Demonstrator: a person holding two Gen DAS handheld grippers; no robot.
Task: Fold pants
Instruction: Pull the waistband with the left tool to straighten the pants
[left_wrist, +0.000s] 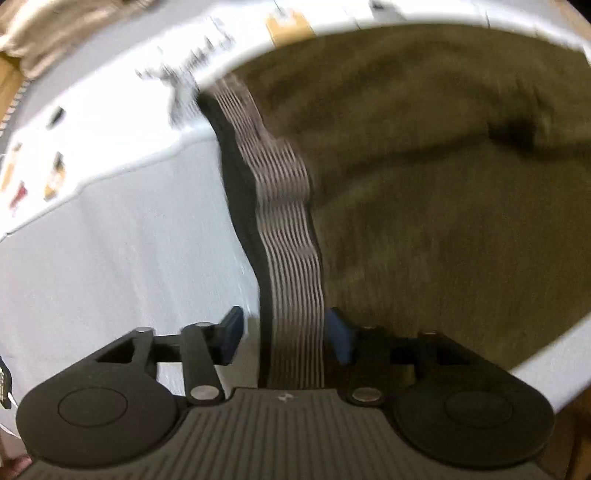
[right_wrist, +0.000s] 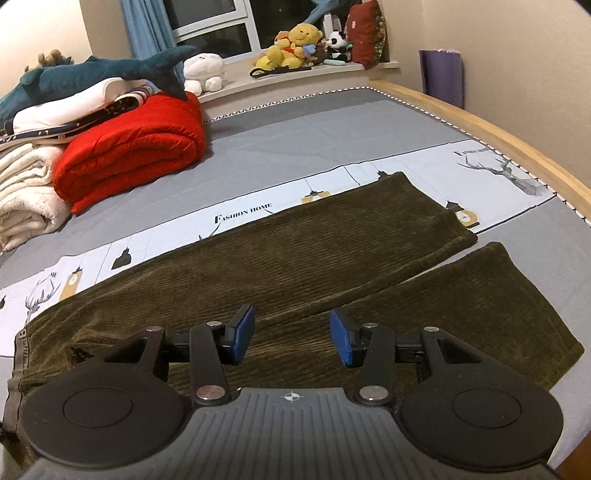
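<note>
Olive corduroy pants (right_wrist: 332, 251) lie flat on the bed, legs stretched toward the right, the two leg ends slightly apart. In the blurred left wrist view, the pants (left_wrist: 443, 184) fill the right side, and their ribbed grey waistband (left_wrist: 288, 221) runs down the middle. My left gripper (left_wrist: 284, 334) points steeply down and straddles that waistband. The right pad is at the band's edge, and the left pad stands clear of it over the sheet. My right gripper (right_wrist: 291, 336) hovers open above the upper part of the pants, with nothing between its blue pads (right_wrist: 341, 338).
The grey sheet (right_wrist: 295, 147) has a white printed band. A folded red blanket (right_wrist: 129, 155), white blankets (right_wrist: 26, 199) and a shark plush (right_wrist: 92, 70) are piled at the far left. The wooden bed edge (right_wrist: 517, 147) curves along the right. Soft toys (right_wrist: 295, 44) sit on the windowsill.
</note>
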